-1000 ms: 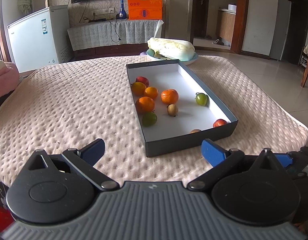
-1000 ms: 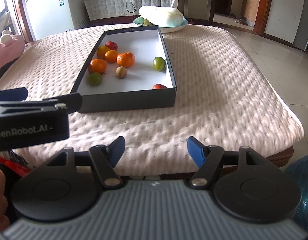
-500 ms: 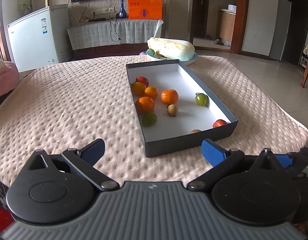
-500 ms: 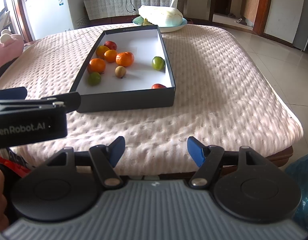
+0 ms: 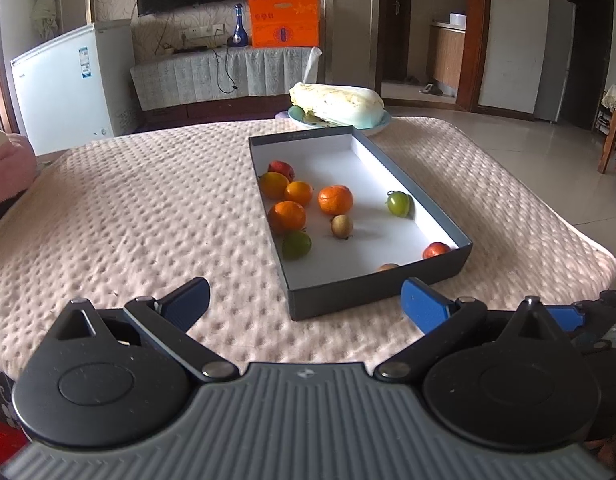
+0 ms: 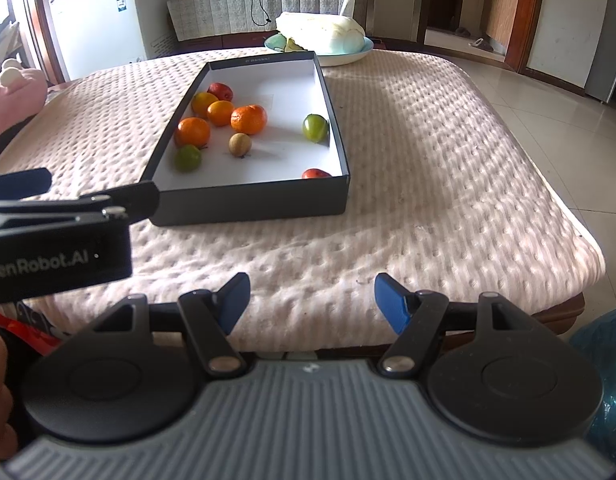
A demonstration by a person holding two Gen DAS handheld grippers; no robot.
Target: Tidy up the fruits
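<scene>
Behind box wall (image 5: 372, 292), brownish fruit (image 5: 387, 267) half hidden

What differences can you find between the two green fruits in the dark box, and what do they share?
The green fruit near the left wall lies against the orange cluster, just nearer than an orange; the green fruit by the right wall lies alone. The left one is plain yellow-green; the right one has a darker, brownish tinge. The left one lies nearer the camera. Both are small, round and rest on the white floor of the box.
</scene>
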